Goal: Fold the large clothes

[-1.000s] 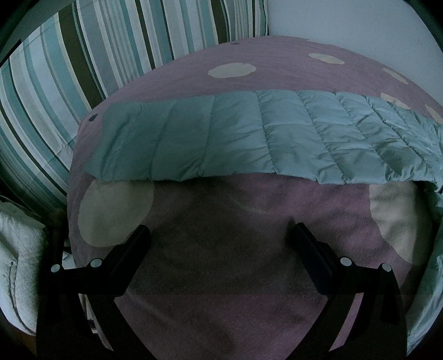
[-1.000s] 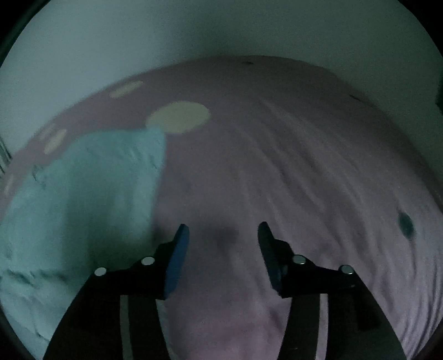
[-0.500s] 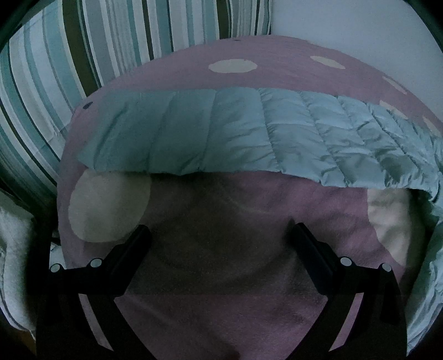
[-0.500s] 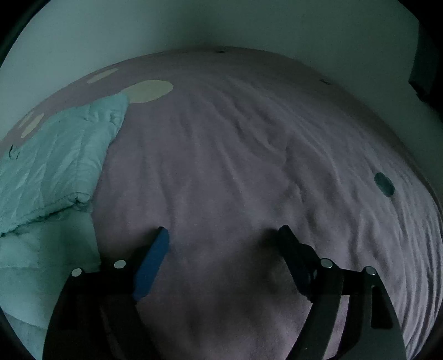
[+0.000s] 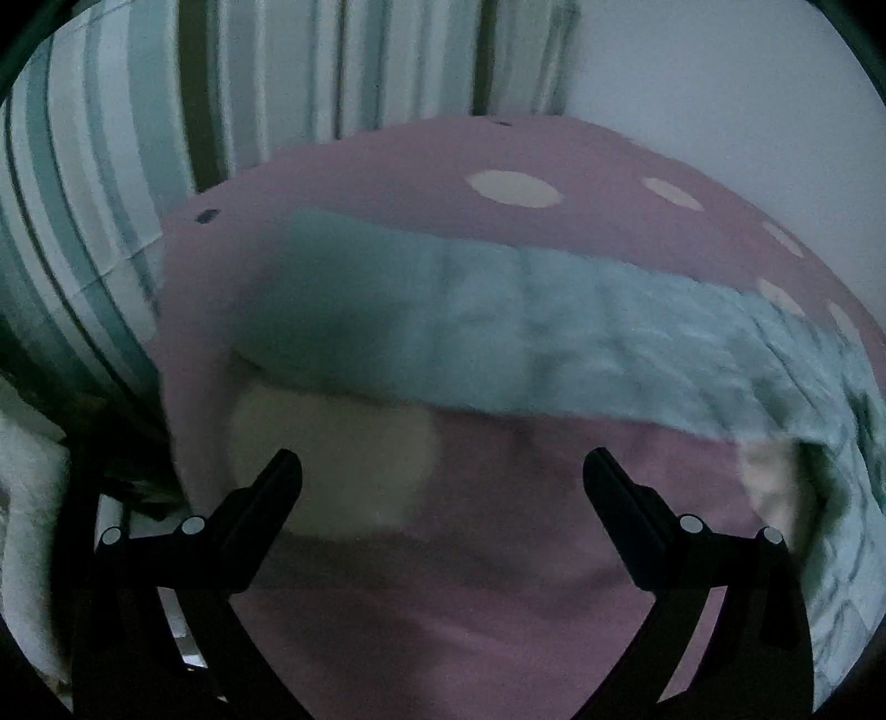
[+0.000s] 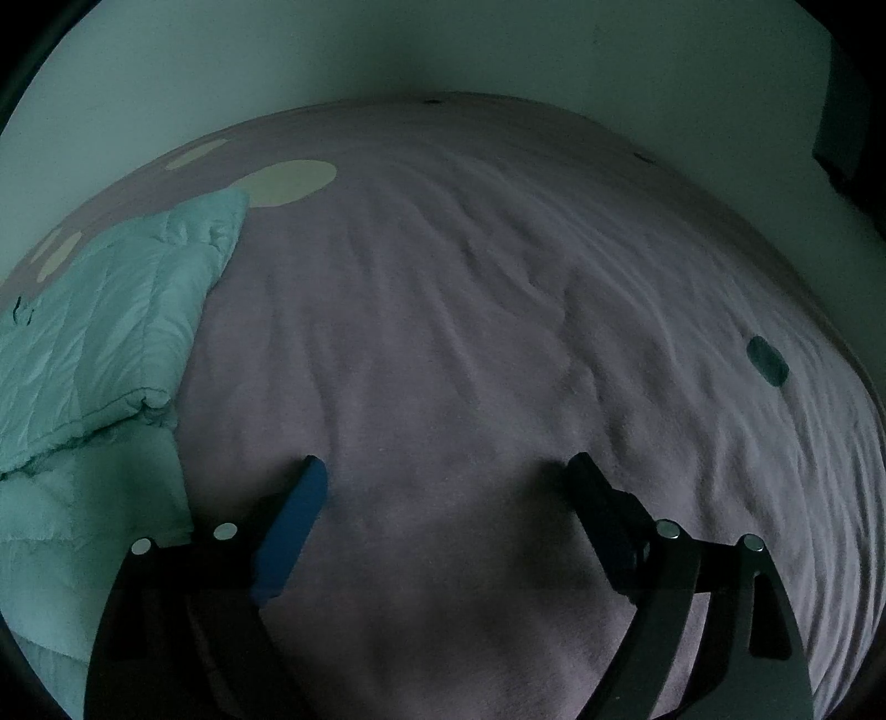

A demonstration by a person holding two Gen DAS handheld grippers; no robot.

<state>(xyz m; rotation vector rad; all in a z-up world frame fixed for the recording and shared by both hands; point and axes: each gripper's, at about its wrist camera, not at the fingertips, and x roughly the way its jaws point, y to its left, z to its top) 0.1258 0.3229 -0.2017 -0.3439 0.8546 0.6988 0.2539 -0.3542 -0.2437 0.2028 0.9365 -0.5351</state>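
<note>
A pale teal quilted jacket (image 5: 498, 338) lies folded in a long band across the pink bed cover (image 5: 443, 581). In the left wrist view it stretches from centre left to the right edge, blurred by motion. My left gripper (image 5: 441, 471) hovers open over the bare cover just in front of its near edge, with nothing between its fingers. In the right wrist view the same jacket (image 6: 105, 332) fills the left side, its folded edge doubled over. My right gripper (image 6: 446, 471) hangs over the bare cover to the jacket's right, its jaws opening wide, nothing between them.
The pink cover (image 6: 498, 332) carries cream dots (image 5: 512, 188) and a small dark one (image 6: 767, 360). A striped curtain (image 5: 111, 166) hangs at the back left. A white textile (image 5: 27, 526) sits beside the bed on the left. A pale wall (image 6: 387, 50) runs behind.
The right gripper's jaws have spread from narrow to wide and its view has swung right, off the jacket. The left gripper has shifted left, so the jacket now sits further right and blurred.
</note>
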